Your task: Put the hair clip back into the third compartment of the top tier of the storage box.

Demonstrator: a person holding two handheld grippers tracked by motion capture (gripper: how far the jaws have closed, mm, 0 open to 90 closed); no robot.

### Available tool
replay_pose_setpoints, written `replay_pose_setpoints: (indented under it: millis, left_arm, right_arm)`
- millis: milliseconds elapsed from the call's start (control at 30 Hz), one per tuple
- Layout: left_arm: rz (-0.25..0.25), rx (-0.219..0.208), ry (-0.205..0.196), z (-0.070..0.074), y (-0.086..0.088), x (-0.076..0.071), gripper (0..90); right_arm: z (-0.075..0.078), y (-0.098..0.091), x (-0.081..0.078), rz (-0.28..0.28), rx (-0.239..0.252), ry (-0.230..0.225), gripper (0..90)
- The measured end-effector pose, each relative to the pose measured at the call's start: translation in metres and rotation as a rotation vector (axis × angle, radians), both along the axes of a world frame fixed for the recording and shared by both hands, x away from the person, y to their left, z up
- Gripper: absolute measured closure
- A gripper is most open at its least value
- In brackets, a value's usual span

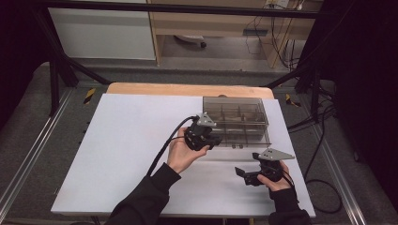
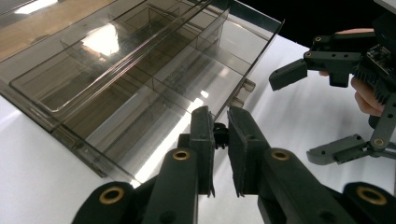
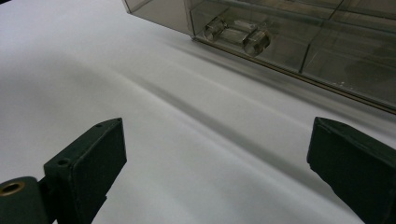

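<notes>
- A smoky, see-through organiser box with inner dividers is seen on the white bench, towards its far right part.
- The box's drawer-like tray is seen drawn out a little towards the person, its compartments visible through the clear walls.
- The left gripper is held at the near left corner of the box, at the front edge of the tray.
- In the left gripper view its jaws are brought nearly together, with only a narrow slit between the pads; a small dark part of the tray's front edge appears to be pinched there, though what exactly it is cannot be told.
- The right gripper is held low over the bench, near the front right of the box but apart from it.
- Its jaws are spread wide, and nothing is held between them; bare white bench is seen in the gap.
- In the right gripper view a clear cylindrical handle is seen on the front of the box, beyond the jaws and untouched.
- A black cable is seen trailing from the left gripper past the person's forearm.
</notes>
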State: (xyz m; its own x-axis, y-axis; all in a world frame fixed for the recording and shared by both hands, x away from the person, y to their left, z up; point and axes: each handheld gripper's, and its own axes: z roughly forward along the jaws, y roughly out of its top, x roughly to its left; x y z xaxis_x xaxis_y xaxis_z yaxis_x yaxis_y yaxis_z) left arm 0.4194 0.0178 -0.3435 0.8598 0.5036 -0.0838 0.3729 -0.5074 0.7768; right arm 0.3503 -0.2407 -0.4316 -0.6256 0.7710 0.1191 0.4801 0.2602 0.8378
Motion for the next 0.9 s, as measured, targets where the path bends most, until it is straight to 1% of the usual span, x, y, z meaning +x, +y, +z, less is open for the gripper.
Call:
replay_pose_setpoints:
  millis: [267,367,633,900]
  left_arm:
    - [-0.005,-0.001,0.003,-0.001,-0.008,0.005,80.3]
    - [-0.010,0.004,0.001,0.000,-0.012,0.006,80.4]
    - [-0.020,0.001,0.000,0.003,-0.023,0.009,80.3]
    - [-0.031,0.012,-0.001,0.003,-0.035,0.012,80.3]
  right_arm:
    - [0.000,0.000,0.000,0.001,-0.003,0.000,5.2]
    - [0.000,0.000,0.000,0.001,-0.004,0.000,5.2]
    - [0.000,0.000,0.000,0.001,0.000,-0.003,5.2]
    - [0.000,-0.001,0.000,0.003,0.004,-0.006,5.2]
